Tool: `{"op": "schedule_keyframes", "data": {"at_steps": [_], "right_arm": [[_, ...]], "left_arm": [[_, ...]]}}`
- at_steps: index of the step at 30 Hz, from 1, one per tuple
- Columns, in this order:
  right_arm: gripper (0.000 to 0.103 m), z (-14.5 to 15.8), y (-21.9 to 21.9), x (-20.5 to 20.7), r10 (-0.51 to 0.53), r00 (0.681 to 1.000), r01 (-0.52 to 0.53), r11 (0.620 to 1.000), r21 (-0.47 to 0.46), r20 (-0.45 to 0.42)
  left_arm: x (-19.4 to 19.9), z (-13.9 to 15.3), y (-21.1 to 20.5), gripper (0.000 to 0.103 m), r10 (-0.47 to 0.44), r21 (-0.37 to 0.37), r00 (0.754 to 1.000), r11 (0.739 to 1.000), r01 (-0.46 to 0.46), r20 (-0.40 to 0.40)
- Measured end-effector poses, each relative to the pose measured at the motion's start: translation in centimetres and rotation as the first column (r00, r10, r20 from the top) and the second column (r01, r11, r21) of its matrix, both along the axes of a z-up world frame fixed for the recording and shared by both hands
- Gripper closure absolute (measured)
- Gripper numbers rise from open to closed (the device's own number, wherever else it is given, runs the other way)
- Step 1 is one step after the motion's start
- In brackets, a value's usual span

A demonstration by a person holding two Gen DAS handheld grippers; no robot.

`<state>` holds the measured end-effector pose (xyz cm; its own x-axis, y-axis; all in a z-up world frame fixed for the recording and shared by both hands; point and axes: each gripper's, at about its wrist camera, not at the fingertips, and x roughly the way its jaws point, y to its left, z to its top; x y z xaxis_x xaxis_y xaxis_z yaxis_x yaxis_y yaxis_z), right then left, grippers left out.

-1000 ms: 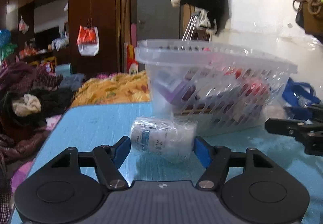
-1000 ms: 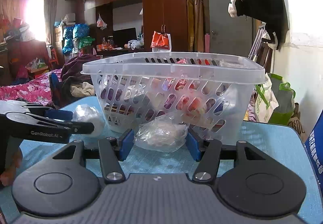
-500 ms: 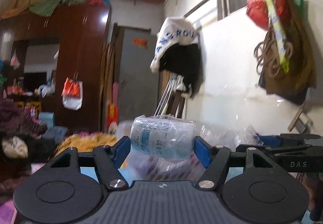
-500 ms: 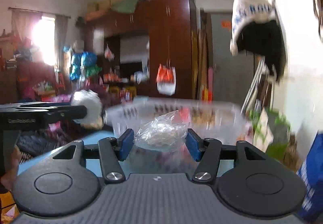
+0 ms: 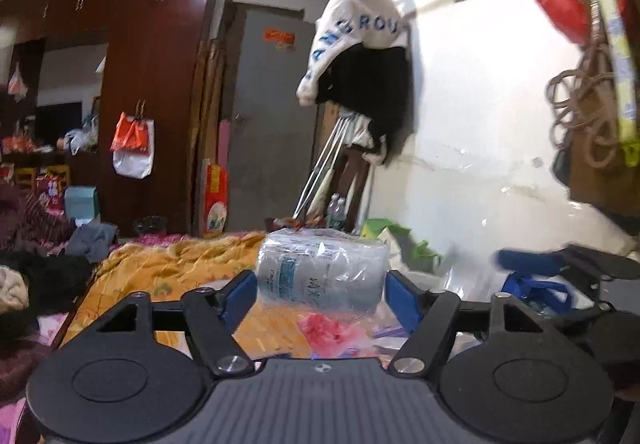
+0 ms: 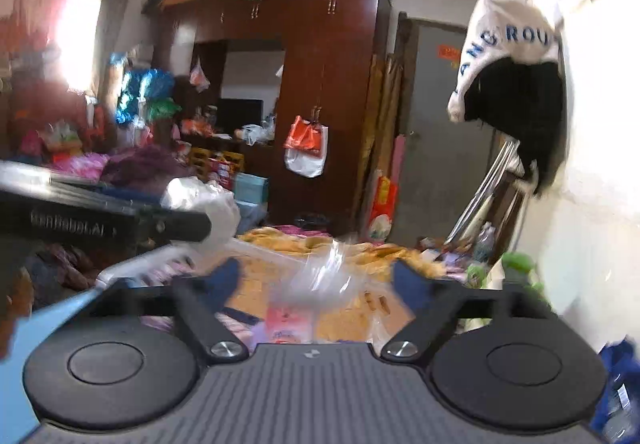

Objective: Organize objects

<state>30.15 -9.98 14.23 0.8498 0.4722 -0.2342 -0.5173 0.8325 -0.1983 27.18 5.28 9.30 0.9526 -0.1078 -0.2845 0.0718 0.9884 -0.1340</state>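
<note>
left wrist: faces door (image 5: 272, 115) | right wrist: faces wardrobe (image 6: 320, 83) | shared: basket (image 6: 160, 264)

Dark wooden wardrobe (image 5: 156, 91), grey door (image 5: 268, 123), orange quilt (image 5: 168, 268)

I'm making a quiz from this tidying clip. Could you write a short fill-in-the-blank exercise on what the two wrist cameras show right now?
1. Between the fingers of the left gripper is a white roll wrapped in clear ____.
2. The crumpled clear bag lies between the blue pads of the ____ gripper.
3. The blanket beyond both grippers is mostly ____.
4. An orange and white bag hangs on the dark wooden ____.

Missing words: plastic; right; yellow; wardrobe
</note>
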Motion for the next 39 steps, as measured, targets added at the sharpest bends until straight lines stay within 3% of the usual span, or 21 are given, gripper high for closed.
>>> {"op": "schedule_keyframes", "data": {"at_steps": [2, 4, 6, 9, 12, 18, 24, 39], "right_arm": [[0.0, -0.4, -0.5, -0.6, 0.022, 1.0, -0.022, 1.0, 0.023, -0.018], [0.0, -0.4, -1.6, -1.7, 0.046, 0.999, -0.045, 0.997, 0.059, -0.019], [0.0, -0.1, -2.7, -2.8, 0.048, 0.999, -0.047, 0.995, 0.093, -0.009], [0.0, 0.4, -4.2, -4.0, 0.04, 0.999, -0.036, 0.988, 0.152, -0.023], [0.0, 0.4, -4.3, -4.0, 0.001, 1.0, 0.002, 0.992, 0.125, -0.027], [0.0, -0.7, -3.7, -4.0, -0.036, 0.997, 0.04, 0.998, 0.052, -0.073], [0.0, -1.6, -3.9, -2.7, -0.057, 0.987, 0.067, 0.996, 0.061, -0.151], [0.0, -2.3, -5.2, -2.8, -0.102, 0.978, 0.118, 0.99, 0.08, -0.182]], "left_arm": [[0.4, -0.9, 0.6, 0.012, -0.021, -0.029, 1.0, 0.999, 0.021, -0.02], [-0.6, -1.4, 1.0, 0.011, -0.048, -0.031, 0.999, 0.998, 0.049, 0.007], [-2.4, -1.6, 1.3, 0.0, -0.057, -0.026, 0.998, 0.998, 0.058, 0.041], [-4.9, -1.4, 1.3, 0.0, -0.07, -0.016, 0.994, 0.997, 0.072, 0.085], [-6.4, -1.4, 1.0, 0.0, -0.107, -0.022, 0.99, 0.994, 0.11, 0.097], [-6.7, -2.1, -0.5, 0.0, -0.061, 0.071, 0.998, 0.996, 0.058, 0.032], [-5.7, -2.9, -0.8, 0.0, -0.027, 0.081, 0.998, 0.996, 0.032, -0.057], [-5.7, -3.6, -2.3, 0.0, 0.025, 0.138, 0.996, 0.99, -0.013, -0.087]]}}
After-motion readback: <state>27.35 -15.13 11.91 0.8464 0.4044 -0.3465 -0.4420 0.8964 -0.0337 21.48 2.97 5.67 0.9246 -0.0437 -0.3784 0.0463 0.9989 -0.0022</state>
